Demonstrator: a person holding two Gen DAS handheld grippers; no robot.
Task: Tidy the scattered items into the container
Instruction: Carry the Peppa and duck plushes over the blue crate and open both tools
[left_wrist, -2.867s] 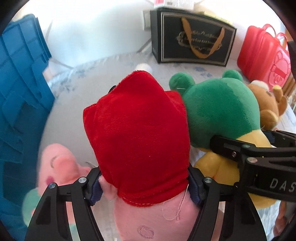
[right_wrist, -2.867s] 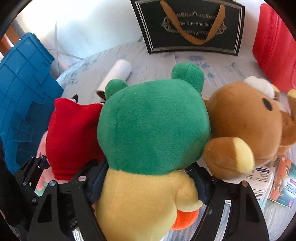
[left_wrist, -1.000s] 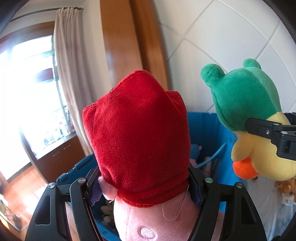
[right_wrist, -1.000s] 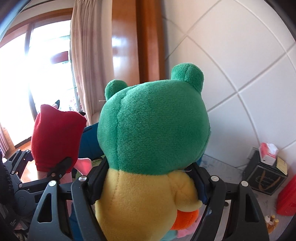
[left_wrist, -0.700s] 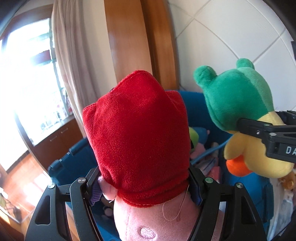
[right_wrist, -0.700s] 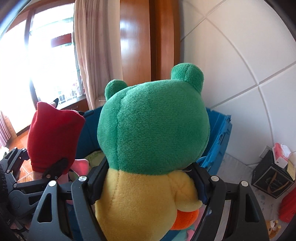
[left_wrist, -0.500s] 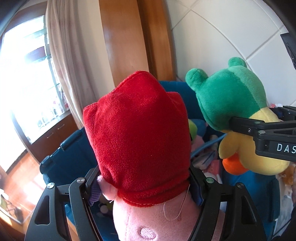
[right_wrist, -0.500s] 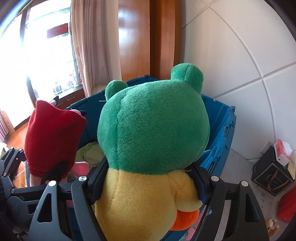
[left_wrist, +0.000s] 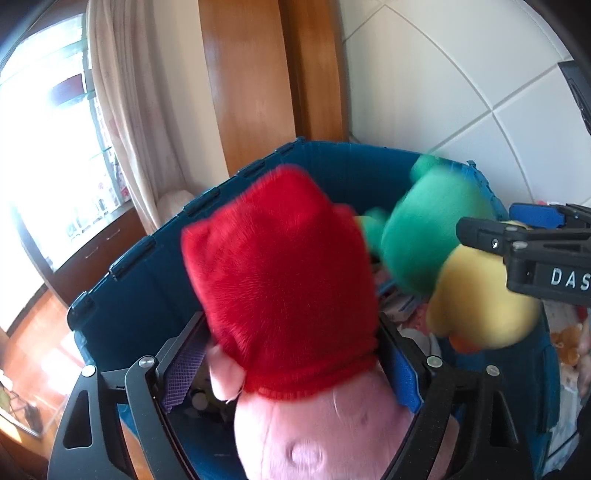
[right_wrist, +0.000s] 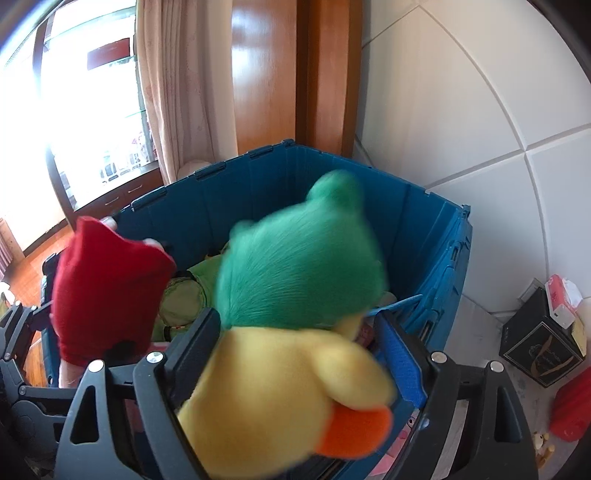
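Observation:
The blue crate (left_wrist: 155, 302) stands below both grippers, also in the right wrist view (right_wrist: 258, 184). My left gripper (left_wrist: 291, 373) has opened; the pink plush with a red hood (left_wrist: 284, 280) sits loose between the spread jaws, blurred, over the crate. It also shows in the right wrist view (right_wrist: 103, 291). My right gripper (right_wrist: 299, 354) is open too; the green and yellow duck plush (right_wrist: 295, 302) is blurred between its jaws, over the crate. The duck also shows in the left wrist view (left_wrist: 443, 266).
Several plush toys (right_wrist: 184, 295) lie inside the crate. A black gift bag (right_wrist: 539, 339) and a red bag (right_wrist: 572, 410) stand on the table at the right. A tiled wall, a wooden frame and a curtain are behind the crate.
Both grippers have opened over the crate. Both plush toys are blurred and have slipped out of the jaws' grip. The views have tilted further down into the crate.

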